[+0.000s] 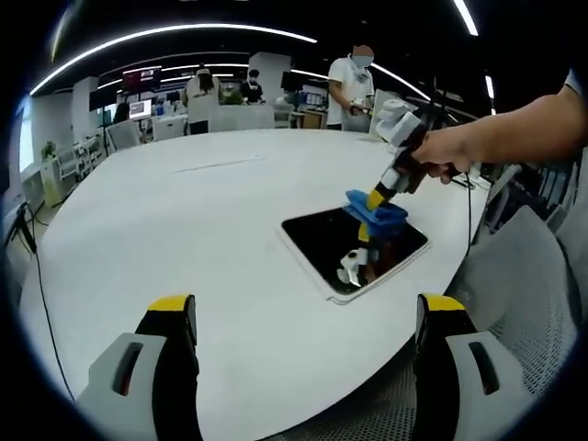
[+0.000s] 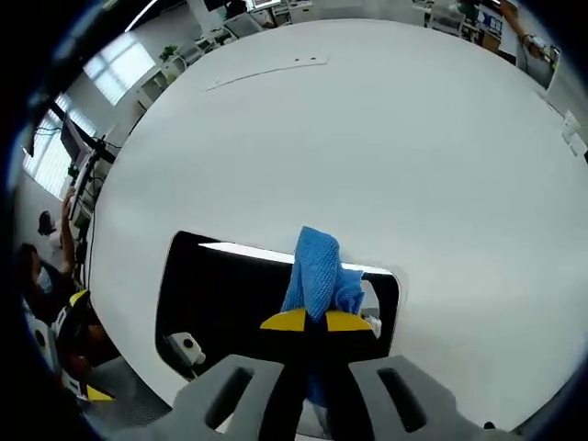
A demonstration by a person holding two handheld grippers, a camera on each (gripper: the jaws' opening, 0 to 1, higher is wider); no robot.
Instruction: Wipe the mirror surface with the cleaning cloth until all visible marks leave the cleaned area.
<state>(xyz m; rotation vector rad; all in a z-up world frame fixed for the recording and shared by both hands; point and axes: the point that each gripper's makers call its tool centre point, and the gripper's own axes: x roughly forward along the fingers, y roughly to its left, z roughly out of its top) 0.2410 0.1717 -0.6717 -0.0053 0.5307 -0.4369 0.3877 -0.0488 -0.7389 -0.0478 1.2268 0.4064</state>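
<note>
Right gripper view: right claw [image 2: 310, 322] grasps the blue cloth [image 2: 317, 271] on the mirror [image 2: 220, 294]; left claw [image 1: 308, 335] released.

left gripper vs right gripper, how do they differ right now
The left gripper is open, its fingers wide apart with nothing between them; the right gripper is shut on the blue cleaning cloth. The left gripper hangs over the near edge of the white table, back from the mirror; the right gripper presses the cloth onto the mirror. Both have yellow-tipped fingers.
</note>
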